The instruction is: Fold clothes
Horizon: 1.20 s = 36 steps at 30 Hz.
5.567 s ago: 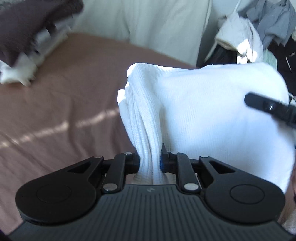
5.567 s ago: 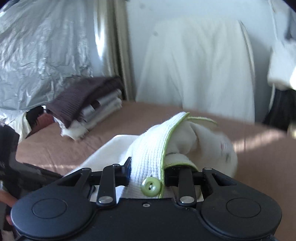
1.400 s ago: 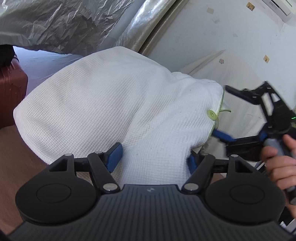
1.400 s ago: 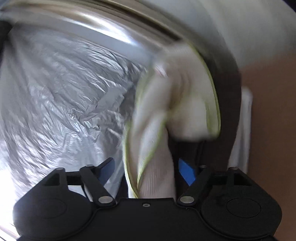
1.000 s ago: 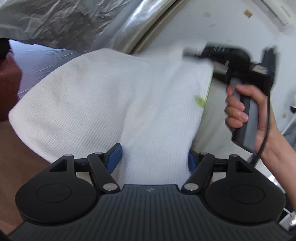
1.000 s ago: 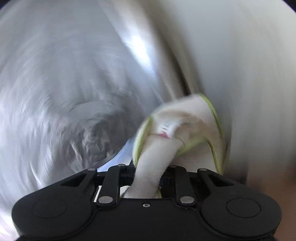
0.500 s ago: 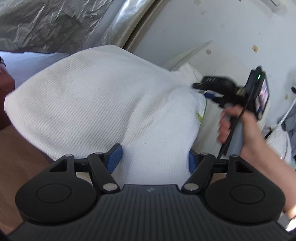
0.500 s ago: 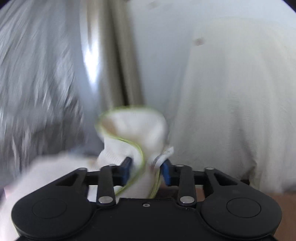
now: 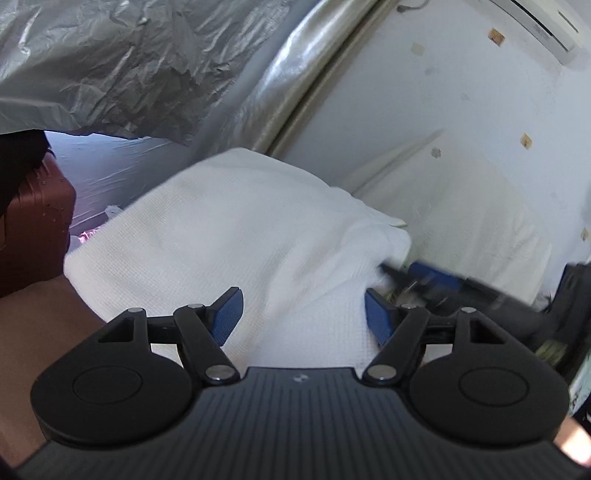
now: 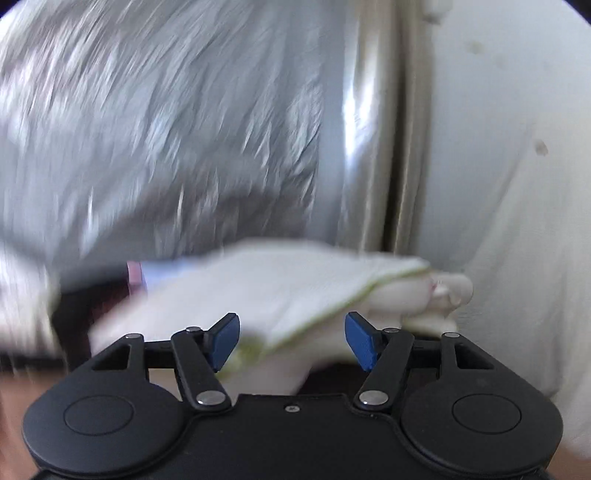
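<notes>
Left gripper (image 9: 303, 314) low in the frame, black body and linkages, blue-padded fingers (image 9: 229, 311) spread wide apart. White waffle-knit garment (image 9: 236, 236) draped over and between them, bulging up ahead, neither pad visibly pressing the cloth. Thin green trim at the garment's far right corner (image 9: 399, 223). Just beyond that corner, blurred: right gripper (image 9: 443, 284), dark with a blue pad. Crinkled silver sheeting (image 9: 122, 62) above and left, pale wall (image 9: 461, 96) to the right, air conditioner (image 9: 543, 26) at the top corner. Reddish-brown suitcase (image 9: 35, 236) at left, brown bed surface (image 9: 40, 339) below it.
</notes>
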Each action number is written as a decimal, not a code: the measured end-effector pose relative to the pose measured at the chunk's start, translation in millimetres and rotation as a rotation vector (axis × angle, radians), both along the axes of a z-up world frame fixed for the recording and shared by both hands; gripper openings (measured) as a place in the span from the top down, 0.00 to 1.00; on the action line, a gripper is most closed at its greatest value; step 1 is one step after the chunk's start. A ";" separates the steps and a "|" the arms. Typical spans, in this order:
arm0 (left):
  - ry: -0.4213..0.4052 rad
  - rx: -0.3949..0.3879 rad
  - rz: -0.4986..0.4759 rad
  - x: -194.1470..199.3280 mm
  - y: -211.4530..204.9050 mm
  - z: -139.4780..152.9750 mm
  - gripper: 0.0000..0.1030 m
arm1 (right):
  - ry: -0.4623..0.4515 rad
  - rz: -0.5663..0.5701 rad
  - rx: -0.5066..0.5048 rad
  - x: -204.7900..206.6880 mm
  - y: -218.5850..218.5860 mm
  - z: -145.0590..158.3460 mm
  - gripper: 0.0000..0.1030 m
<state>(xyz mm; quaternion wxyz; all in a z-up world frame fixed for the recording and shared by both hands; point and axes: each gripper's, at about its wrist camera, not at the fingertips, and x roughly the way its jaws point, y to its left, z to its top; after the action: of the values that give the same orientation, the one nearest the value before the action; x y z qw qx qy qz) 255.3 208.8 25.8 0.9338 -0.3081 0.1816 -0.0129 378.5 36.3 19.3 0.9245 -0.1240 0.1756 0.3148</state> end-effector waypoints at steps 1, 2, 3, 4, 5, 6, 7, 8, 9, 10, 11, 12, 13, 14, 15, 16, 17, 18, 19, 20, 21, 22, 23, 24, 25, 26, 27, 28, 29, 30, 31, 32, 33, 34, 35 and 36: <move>0.009 -0.007 -0.006 -0.1 -2.6 -0.7 0.31 | 0.029 -0.051 0.011 0.1 -7.1 -5.5 0.36; 0.023 -0.015 -0.006 -0.3 -4.6 -1.8 0.31 | 0.059 -0.102 0.023 0.3 -14.1 -11.1 0.36; 0.037 -0.023 -0.007 -0.5 -6.7 -3.0 0.31 | 0.088 -0.152 0.034 0.4 -21.2 -16.6 0.36; 0.052 -0.028 -0.004 -0.9 -9.6 -4.7 0.30 | 0.121 -0.204 0.056 0.1 -29.7 -21.4 0.36; 0.070 -0.026 -0.001 -5.0 -14.6 -7.7 0.27 | 0.153 -0.252 0.094 -2.6 -40.7 -24.4 0.36; 0.104 -0.009 -0.004 -9.7 -21.7 -11.9 0.25 | 0.170 -0.289 0.126 -8.1 -51.3 -26.8 0.36; 0.155 0.021 -0.013 -9.8 -29.8 -16.9 0.24 | 0.191 -0.323 0.167 -15.6 -61.6 -27.8 0.37; 0.217 0.061 -0.020 -9.4 -38.4 -22.3 0.24 | 0.231 -0.340 0.235 -28.0 -71.5 -26.5 0.37; 0.276 0.105 -0.014 -10.5 -47.3 -28.1 0.24 | 0.287 -0.340 0.324 -42.7 -81.7 -25.7 0.37; 0.317 0.139 0.004 -14.3 -55.7 -33.7 0.24 | 0.326 -0.344 0.397 -58.7 -90.7 -24.8 0.37; 0.336 0.153 0.020 -19.4 -62.4 -37.7 0.24 | 0.334 -0.357 0.442 -77.1 -97.4 -23.5 0.37; 0.326 0.131 0.020 -25.5 -65.2 -38.0 0.24 | 0.343 -0.371 0.488 -95.5 -104.2 -22.2 0.37; 0.312 0.097 0.005 -31.0 -65.9 -35.9 0.24 | 0.337 -0.383 0.515 -113.8 -108.5 -20.7 0.37; 0.291 0.081 -0.005 -38.0 -67.2 -31.0 0.24 | 0.307 -0.394 0.507 -131.8 -108.4 -18.6 0.37; 0.261 0.090 -0.009 -46.7 -69.2 -22.5 0.24 | 0.274 -0.404 0.496 -150.0 -108.9 -16.7 0.36; 0.236 0.114 -0.010 -55.8 -71.9 -13.8 0.24 | 0.242 -0.411 0.477 -167.4 -110.8 -15.0 0.35; 0.218 0.157 -0.007 -65.4 -75.5 -4.6 0.22 | 0.219 -0.420 0.451 -182.2 -112.0 -13.7 0.34; 0.203 0.195 -0.004 -74.4 -78.0 3.0 0.16 | 0.206 -0.426 0.426 -191.6 -110.4 -11.5 0.34; 0.192 0.226 0.000 -82.7 -79.2 8.8 0.13 | 0.202 -0.428 0.404 -191.4 -107.0 -7.4 0.34; 0.182 0.252 0.003 -91.5 -80.9 13.4 0.11 | 0.197 -0.429 0.379 -193.7 -103.9 -3.6 0.34; 0.176 0.268 0.005 -100.1 -82.6 15.8 0.11 | 0.189 -0.426 0.352 -200.6 -101.1 -0.1 0.34; 0.175 0.279 0.006 -107.4 -83.6 17.3 0.11 | 0.180 -0.424 0.323 -205.1 -96.2 3.5 0.33; 0.174 0.291 0.006 -114.7 -84.6 18.8 0.11 | 0.168 -0.425 0.294 -207.9 -90.7 6.4 0.32; 0.173 0.302 0.006 -121.4 -85.7 20.1 0.10 | 0.157 -0.434 0.271 -214.2 -88.7 9.2 0.32; 0.178 0.318 0.003 -126.8 -88.0 21.8 0.10 | 0.151 -0.444 0.257 -218.4 -84.7 13.1 0.30; 0.190 0.337 -0.002 -131.7 -91.6 24.0 0.08 | 0.153 -0.453 0.251 -222.6 -84.4 14.5 0.25; 0.205 0.358 -0.001 -136.2 -96.4 26.3 0.07 | 0.155 -0.461 0.245 -227.3 -84.4 15.8 0.23; 0.223 0.381 0.006 -140.4 -102.7 28.8 0.07 | 0.159 -0.466 0.240 -232.7 -84.6 17.0 0.20; 0.238 0.402 0.017 -143.8 -108.1 31.4 0.06 | 0.159 -0.471 0.234 -238.0 -84.5 18.0 0.20; 0.248 0.418 0.031 -146.4 -112.3 34.3 0.03 | 0.155 -0.481 0.228 -243.5 -84.7 19.1 0.19; 0.253 0.426 0.035 -148.8 -116.0 36.8 0.03 | 0.148 -0.503 0.225 -250.6 -86.0 20.5 0.16; 0.255 0.428 0.032 -151.3 -119.4 39.2 0.02 | 0.146 -0.526 0.229 -258.4 -89.6 21.4 0.12; 0.254 0.429 0.028 -154.1 -122.4 41.3 0.02 | 0.156 -0.542 0.243 -262.5 -93.2 20.8 0.11; 0.256 0.432 0.023 -155.7 -125.4 42.5 0.02 | 0.166 -0.558 0.257 -266.6 -96.7 20.3 0.11; 0.262 0.442 0.016 -155.3 -128.8 43.2 0.02 | 0.174 -0.568 0.271 -270.7 -100.8 19.6 0.11; 0.267 0.452 0.008 -155.0 -132.2 43.9 0.02 | 0.180 -0.567 0.286 -274.8 -105.9 18.7 0.11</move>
<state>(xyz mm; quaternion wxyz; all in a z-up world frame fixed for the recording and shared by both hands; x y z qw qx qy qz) 100.3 76.6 69.7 0.9467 -0.0912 0.3004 0.0727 103.6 -69.6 37.9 0.9641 0.0891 0.2382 0.0758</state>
